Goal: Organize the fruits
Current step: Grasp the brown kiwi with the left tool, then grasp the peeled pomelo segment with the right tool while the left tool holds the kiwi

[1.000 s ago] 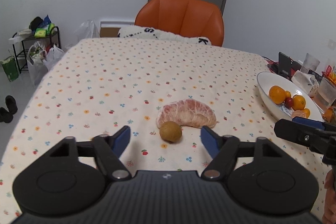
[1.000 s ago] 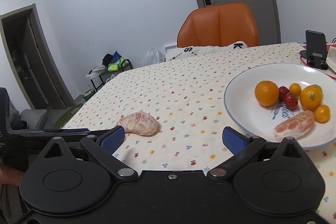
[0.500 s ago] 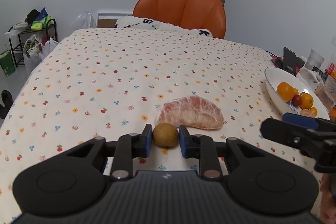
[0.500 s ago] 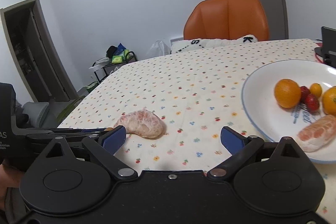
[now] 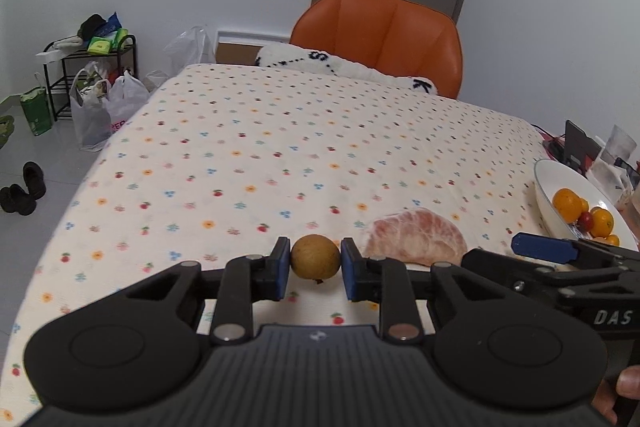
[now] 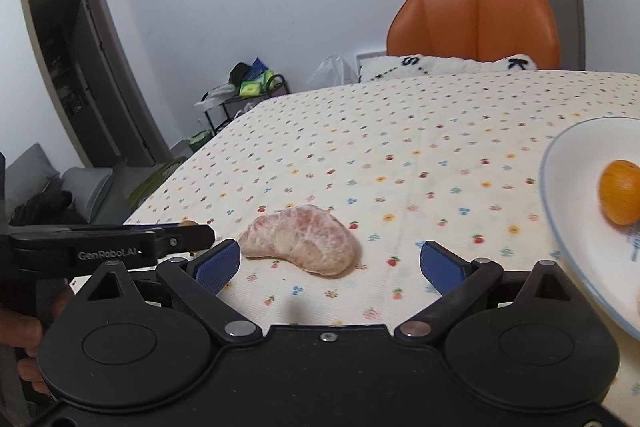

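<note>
Left wrist view, lower centre: left gripper (image 5: 315, 263) fingers pinch the small brown fruit (image 5: 315, 258) – round, firm, likely slippery; right gripper (image 6: 329, 263) fingers spread wide – empty.

The white plate (image 6: 560, 163) runs off the right edge of the right wrist view, cutting off an orange (image 6: 620, 191). In the left wrist view, the right gripper's arm covers the plate's near rim.
</note>
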A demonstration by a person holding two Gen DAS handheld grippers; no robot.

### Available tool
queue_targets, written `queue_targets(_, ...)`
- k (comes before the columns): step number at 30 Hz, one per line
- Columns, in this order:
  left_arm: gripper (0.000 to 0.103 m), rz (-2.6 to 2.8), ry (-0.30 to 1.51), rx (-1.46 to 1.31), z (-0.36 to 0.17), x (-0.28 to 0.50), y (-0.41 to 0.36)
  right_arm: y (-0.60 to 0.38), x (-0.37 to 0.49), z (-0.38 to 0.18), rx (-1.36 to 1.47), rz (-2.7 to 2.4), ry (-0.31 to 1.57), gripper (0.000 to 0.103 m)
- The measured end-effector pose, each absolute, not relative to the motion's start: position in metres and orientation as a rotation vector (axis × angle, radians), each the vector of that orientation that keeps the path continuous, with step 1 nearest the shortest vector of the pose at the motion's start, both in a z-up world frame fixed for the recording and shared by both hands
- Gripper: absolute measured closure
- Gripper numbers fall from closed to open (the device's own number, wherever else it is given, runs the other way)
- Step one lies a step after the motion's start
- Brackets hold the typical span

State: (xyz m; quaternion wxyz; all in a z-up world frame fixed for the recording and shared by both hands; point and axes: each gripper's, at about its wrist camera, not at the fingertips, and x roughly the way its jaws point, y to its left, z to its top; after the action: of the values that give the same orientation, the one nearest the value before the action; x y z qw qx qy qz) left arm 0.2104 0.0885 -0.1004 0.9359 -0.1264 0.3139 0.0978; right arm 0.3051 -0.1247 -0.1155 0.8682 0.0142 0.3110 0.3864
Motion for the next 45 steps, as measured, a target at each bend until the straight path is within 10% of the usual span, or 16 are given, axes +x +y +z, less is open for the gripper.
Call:
queue_targets(12,0.078,0.232,0.632,-0.272,-0.098,0.205,0.104,-0.100,0.308,-0.123,-0.025,0.881,0.676,0.006)
queue_targets(25,0.078,0.212,0.634,-0.262,-0.098,0.201,0.092,-0.114,0.290,-0.115,0.008,0.978,0.732,0.050)
queue_targets(45,0.078,0.229,0.637,-0.286,-0.102,0.200,0.109,-0.091,0.300,-0.117,-0.048,0.877,0.704,0.035)
